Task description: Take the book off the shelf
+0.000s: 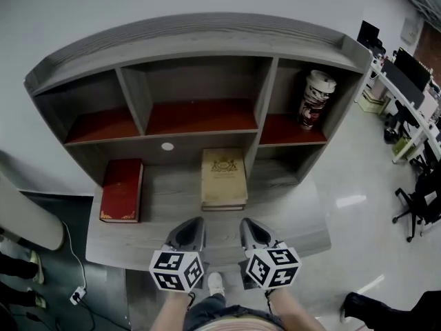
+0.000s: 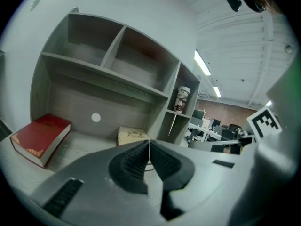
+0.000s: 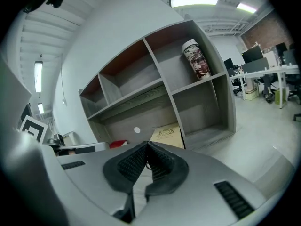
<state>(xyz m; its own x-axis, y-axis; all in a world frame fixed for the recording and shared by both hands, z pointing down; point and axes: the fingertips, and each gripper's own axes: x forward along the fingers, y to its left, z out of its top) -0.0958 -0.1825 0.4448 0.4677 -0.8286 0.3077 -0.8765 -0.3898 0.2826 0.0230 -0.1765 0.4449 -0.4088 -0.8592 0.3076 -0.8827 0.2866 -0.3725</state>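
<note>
Head view showed both grippers held side by side low in the frame, just in front of the shelf's (image 1: 207, 36) bottom board, the left gripper (image 1: 189, 232) and right gripper (image 1: 253, 232) each with its marker cube toward the person. Neither held anything: in the left gripper view the left gripper's (image 2: 149, 143) ribbed pads met tip to tip with nothing between them, and the right gripper view showed the right gripper (image 3: 147, 145) closed and empty in the same way. A tan book (image 1: 224, 178) lay flat on the bottom board, just beyond the two grippers and near the upright divider on its right. A red book (image 1: 122, 190) lay flat farther left on the same board, well apart from the tan one. A small white disc (image 1: 167, 146) sat on the back panel between them. A patterned cup (image 1: 315, 99) with a lid stood upright in the upper right compartment.
</note>
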